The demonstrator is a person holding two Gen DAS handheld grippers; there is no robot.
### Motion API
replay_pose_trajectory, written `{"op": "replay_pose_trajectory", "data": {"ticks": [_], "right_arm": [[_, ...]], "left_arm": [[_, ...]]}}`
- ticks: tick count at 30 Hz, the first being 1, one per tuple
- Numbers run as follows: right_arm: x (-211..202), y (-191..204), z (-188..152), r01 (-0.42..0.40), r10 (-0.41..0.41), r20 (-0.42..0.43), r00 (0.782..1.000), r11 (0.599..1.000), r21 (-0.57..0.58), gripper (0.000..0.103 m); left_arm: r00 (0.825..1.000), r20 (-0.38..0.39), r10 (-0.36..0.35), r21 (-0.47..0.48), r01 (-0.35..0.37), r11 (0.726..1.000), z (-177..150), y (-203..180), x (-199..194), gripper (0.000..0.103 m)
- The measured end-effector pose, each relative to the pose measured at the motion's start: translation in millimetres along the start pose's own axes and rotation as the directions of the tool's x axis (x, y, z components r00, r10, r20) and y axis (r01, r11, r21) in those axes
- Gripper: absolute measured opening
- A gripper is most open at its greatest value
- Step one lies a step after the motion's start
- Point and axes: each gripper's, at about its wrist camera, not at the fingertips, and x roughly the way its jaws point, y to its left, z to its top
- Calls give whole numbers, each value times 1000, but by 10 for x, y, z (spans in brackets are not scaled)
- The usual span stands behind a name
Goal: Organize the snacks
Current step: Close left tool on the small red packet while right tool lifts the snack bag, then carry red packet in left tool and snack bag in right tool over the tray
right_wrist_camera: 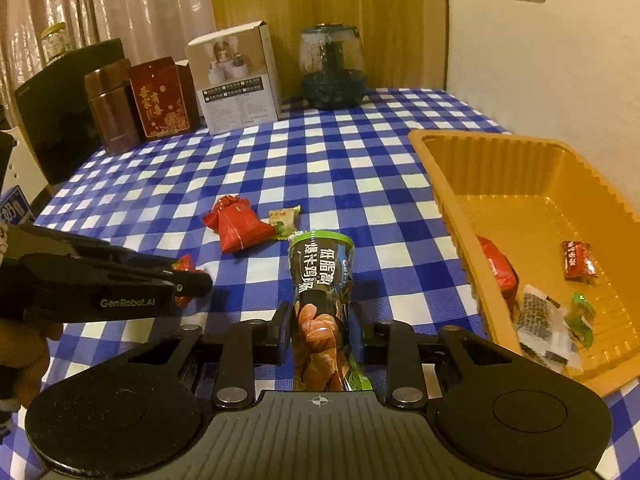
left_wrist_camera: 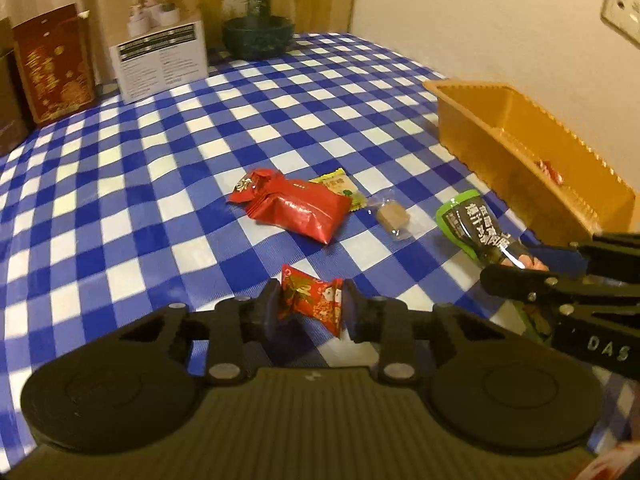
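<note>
Left gripper (left_wrist_camera: pixel 310 306) fingers clamped; right gripper (right_wrist_camera: pixel 320 330) fingers clamped.

On the surface (right_wrist_camera: pixel 340 152), the tray (right_wrist_camera: pixel 448 216) sits at three o'clock with several small packets in it. A foil pouch (right_wrist_camera: pixel 240 226) lies near the centre, a small packet (right_wrist_camera: pixel 285 222) touching its three-o'clock side. Boxes (right_wrist_camera: pixel 236 76) and a jar (right_wrist_camera: pixel 332 68) stand at twelve.

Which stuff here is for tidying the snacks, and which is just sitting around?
For the job: red candy in the left gripper, green-black pouch in the right gripper, red packet, yellow-green packet, brown sweet, orange tray.

Just sitting around: white box, red box, glass jar, brown canister.
</note>
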Motion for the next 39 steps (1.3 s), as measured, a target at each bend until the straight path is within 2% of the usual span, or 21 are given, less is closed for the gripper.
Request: {"op": "replay_pose_trajectory", "data": {"ticks": [10,23,39], "right_arm": [[-395,-19,-106,-4,4,29,1000,1000,1,30],[-906,-75,-282,7,-5,62,998,1000,-25,30],[-1226,-212,-412,7,-6,77,997,1000,-6,30]], "left_arm": [[999,37,33,-100,-29,995,-40,-251,-511,29],[997,50,59,-176,-49,983,-306,-746,-942,29],[997,60,56,-163,-46,986,-414,-1079,-1150,29]]}}
